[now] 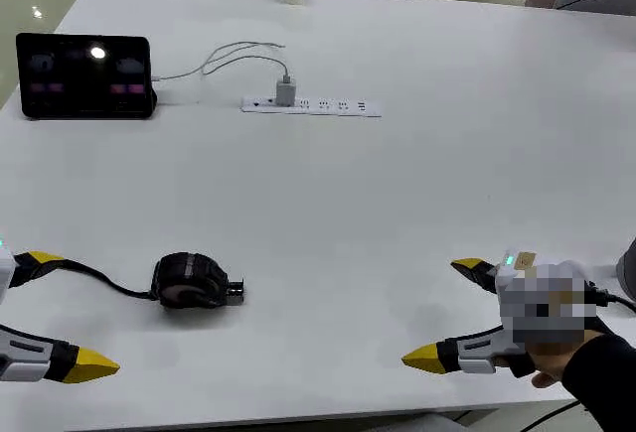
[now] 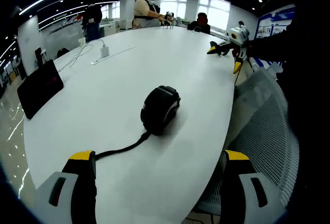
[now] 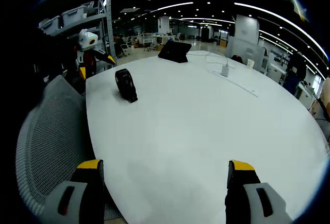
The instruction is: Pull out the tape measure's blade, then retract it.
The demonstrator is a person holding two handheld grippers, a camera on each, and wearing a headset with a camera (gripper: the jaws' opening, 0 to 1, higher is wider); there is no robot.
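The tape measure (image 1: 194,281) lies on the white desk (image 1: 397,184) at the near left, its wrist strap (image 1: 104,279) trailing left toward my left claw (image 1: 72,309), whose jaws stand wide apart. My right claw (image 1: 430,312), also spread and empty, sits well off at the near right. I'd pin the case with the left claw, clear of the strap, then pinch what looks like the blade tab on its right end and draw straight.

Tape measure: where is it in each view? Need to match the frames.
Head view: tape measure lower left on the table.
Left gripper view: tape measure at centre, ahead of the open jaws.
Right gripper view: tape measure upper left, near the table edge.
Shared landmark: the dark tablet.
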